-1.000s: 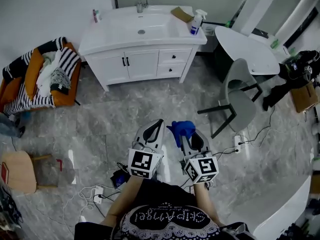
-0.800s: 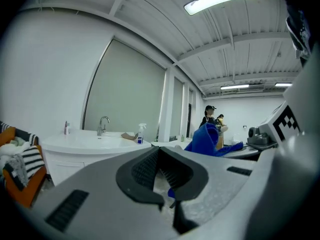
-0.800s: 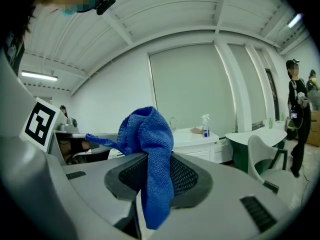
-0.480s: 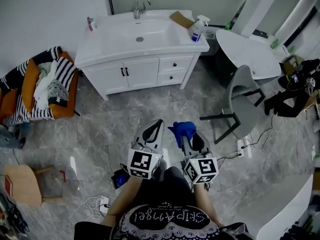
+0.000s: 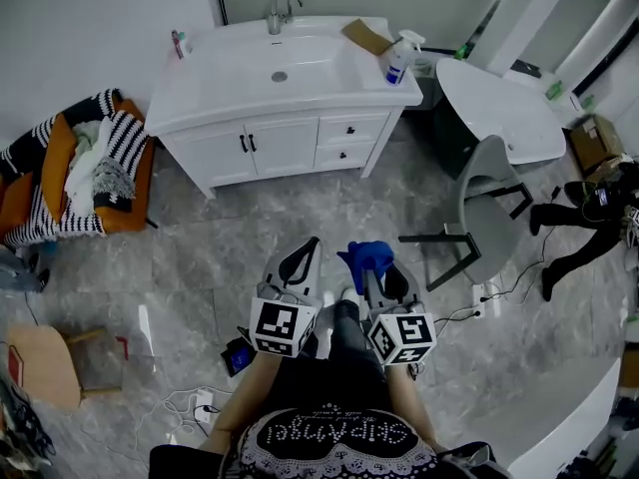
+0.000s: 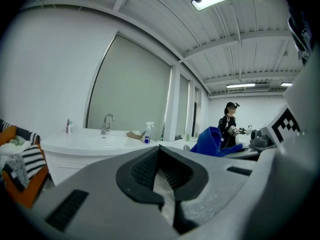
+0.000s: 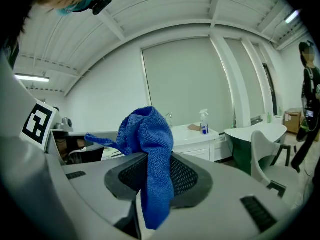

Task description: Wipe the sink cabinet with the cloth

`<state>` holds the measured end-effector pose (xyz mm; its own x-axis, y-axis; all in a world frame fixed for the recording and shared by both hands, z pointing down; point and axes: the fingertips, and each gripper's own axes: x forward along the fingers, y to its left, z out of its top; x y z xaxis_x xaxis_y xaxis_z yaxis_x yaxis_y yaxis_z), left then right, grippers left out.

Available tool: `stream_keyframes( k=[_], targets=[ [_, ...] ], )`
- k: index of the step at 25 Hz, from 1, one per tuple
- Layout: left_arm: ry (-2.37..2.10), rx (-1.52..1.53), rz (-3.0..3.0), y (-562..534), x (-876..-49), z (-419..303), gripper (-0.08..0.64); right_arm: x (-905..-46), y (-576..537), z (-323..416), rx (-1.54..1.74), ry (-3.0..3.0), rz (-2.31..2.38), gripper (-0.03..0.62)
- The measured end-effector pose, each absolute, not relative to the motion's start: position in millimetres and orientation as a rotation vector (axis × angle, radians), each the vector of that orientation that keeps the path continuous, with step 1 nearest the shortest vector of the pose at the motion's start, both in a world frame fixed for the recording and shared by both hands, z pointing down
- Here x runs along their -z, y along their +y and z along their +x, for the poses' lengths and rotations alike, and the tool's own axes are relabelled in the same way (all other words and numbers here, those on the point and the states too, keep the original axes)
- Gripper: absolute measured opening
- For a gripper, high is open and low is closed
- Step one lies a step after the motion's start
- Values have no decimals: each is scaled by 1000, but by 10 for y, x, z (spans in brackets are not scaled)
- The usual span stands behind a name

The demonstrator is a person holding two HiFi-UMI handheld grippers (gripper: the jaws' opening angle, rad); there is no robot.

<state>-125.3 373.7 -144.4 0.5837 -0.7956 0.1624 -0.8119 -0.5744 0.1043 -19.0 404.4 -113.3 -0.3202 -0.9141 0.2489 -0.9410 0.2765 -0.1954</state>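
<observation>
The white sink cabinet (image 5: 270, 138) stands against the far wall, with a basin and a chrome tap (image 5: 278, 8) on top; it also shows small in the left gripper view (image 6: 100, 143) and the right gripper view (image 7: 192, 139). Well short of it, over the grey floor, I hold both grippers side by side. My right gripper (image 5: 371, 267) is shut on a blue cloth (image 5: 365, 257), which bunches above the jaws and hangs down between them (image 7: 150, 169). My left gripper (image 5: 300, 257) is shut with nothing in it.
A spray bottle (image 5: 397, 56) and a brown pad (image 5: 365, 36) sit on the cabinet top. An orange armchair with striped cloths (image 5: 70, 173) is left. A grey chair (image 5: 479, 213) and white round table (image 5: 499, 103) are right. A person (image 7: 310, 99) stands at the right. Cables lie on the floor.
The view has moved a little closer to the sink cabinet. Both grippers keep their places side by side, the cloth still in the right one. The person at the right has shifted.
</observation>
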Motion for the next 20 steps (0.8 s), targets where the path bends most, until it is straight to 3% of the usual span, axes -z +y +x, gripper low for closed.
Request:
stream_keyframes(
  k=[20],
  targets=[
    [-1563,-131,2524,2576,1448,-166,5,1105,2762,944,-469,-2544,1559,123]
  ],
)
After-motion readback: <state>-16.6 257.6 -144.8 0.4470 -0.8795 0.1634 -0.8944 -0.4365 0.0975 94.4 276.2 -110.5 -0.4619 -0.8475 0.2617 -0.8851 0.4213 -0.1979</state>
